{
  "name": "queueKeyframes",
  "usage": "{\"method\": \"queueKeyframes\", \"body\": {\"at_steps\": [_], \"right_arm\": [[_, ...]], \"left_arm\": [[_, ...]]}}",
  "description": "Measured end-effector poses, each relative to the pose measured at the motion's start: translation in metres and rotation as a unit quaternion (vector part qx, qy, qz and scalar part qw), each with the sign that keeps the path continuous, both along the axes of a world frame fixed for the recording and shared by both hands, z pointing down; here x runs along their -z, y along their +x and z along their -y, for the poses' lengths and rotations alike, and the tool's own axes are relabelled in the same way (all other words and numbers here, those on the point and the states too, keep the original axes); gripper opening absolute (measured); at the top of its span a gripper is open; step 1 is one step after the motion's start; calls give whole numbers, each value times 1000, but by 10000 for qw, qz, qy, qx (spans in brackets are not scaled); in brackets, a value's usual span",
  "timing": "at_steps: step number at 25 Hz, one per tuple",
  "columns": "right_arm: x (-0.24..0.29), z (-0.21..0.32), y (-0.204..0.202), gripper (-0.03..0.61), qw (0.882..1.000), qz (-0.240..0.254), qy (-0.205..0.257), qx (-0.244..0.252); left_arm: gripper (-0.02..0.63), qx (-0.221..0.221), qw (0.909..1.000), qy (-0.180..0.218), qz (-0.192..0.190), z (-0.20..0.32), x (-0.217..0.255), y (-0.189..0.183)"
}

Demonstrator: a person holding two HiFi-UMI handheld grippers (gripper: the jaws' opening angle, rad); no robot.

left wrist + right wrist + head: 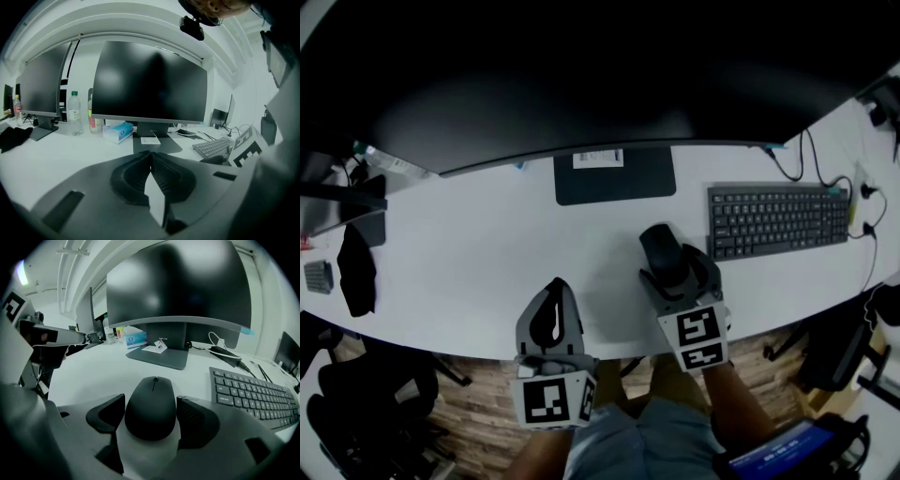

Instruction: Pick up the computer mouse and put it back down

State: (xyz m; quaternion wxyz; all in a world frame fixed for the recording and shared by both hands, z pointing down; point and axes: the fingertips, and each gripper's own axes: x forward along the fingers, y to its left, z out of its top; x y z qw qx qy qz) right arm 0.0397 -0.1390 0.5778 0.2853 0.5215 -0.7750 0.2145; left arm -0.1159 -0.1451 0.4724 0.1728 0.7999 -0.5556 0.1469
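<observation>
Nearest me, my left claw (553, 292) hung low at the near edge of the white desk (459, 253), its jaws pressed together on nothing, idle and well apart from the work. To its right, my right claw (678, 272) stood with its jaws spread. The black computer mouse (151, 411) lay flat on the desk between them, deep in the gap, with a pad close along each flank but neither squeezing it. Further right of that claw sat the keyboard (776, 218), near but not touching.

I could not tell whether the mouse was already set down again or not yet taken. The trouble ahead lay in its smooth, rounded shell. Pads closing on the tapered nose rather than the broad middle could squirt it forward. A pad brushing its side as I drew away could drag it toward the near edge.
</observation>
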Motion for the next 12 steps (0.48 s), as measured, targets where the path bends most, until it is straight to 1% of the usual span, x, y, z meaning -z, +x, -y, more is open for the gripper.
{"method": "queueKeyframes", "body": {"at_steps": [12], "right_arm": [[-3,5,1,354,9999,-47,-137,-62]], "left_arm": [[8,38,10000,28,27,7,3,-2]]}}
